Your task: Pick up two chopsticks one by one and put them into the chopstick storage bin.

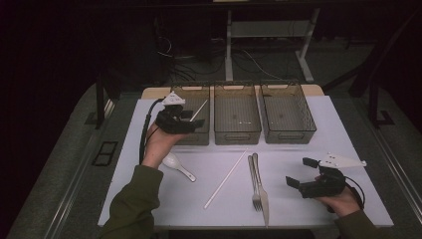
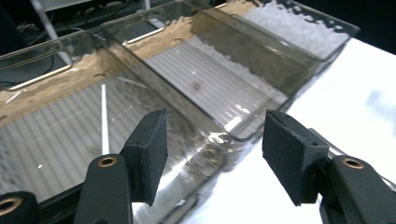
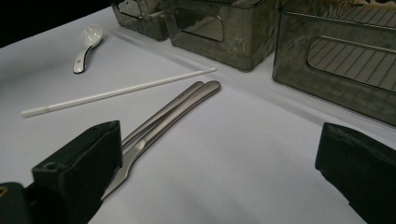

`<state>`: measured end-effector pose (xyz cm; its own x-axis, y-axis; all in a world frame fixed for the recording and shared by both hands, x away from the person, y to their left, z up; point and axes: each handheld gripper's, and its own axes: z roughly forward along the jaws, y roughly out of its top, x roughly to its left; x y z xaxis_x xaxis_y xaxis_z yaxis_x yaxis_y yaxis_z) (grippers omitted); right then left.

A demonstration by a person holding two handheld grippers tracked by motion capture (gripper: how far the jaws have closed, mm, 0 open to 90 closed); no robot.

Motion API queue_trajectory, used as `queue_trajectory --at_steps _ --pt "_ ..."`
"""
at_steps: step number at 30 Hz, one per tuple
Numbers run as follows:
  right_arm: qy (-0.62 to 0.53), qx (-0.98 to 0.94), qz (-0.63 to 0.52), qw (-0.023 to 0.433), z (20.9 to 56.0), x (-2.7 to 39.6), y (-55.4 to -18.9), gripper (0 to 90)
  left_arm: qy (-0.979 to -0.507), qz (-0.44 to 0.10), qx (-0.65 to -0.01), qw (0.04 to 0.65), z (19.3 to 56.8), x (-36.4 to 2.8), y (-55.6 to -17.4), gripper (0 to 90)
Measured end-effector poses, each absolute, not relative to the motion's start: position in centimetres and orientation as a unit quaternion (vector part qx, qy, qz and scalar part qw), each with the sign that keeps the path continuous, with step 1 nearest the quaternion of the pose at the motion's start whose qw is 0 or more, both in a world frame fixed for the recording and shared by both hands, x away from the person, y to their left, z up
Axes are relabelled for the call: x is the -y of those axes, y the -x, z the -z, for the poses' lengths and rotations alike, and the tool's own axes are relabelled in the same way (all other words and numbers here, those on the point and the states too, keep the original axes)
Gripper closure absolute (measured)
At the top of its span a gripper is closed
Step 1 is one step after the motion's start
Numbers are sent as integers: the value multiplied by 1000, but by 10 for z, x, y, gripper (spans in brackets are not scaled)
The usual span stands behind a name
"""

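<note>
- The right gripper (image 1: 300,173) is being held low over the white table (image 1: 298,209), its jaws spread wide with nothing between them.
- A fork (image 3: 154,135) and a knife (image 3: 187,100) are lying side by side just beyond its left finger (image 3: 79,172) — touching along their handles.
- Farther out, a white chopstick (image 3: 116,92) is lying on the table, and a white spoon (image 3: 86,44) beyond it.
- The left gripper (image 1: 188,117) is being held above the leftmost bin (image 1: 199,137), jaws partly open and empty.
- Past its left finger (image 2: 149,151), a second chopstick (image 2: 104,119) is resting inside that bin — apart from the pads.
- Two more bins (image 2: 243,65) are standing farther off.
</note>
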<state>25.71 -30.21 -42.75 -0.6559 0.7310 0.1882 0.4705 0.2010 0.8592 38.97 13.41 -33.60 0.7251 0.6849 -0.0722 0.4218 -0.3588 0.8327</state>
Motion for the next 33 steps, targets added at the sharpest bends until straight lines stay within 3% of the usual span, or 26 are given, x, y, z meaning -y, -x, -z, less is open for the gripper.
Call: queue_trajectory --at_steps 33 --pt "-387 -767 -494 133 427 302 -257 7 -824 -106 -290 476 372 -79 -318 387"
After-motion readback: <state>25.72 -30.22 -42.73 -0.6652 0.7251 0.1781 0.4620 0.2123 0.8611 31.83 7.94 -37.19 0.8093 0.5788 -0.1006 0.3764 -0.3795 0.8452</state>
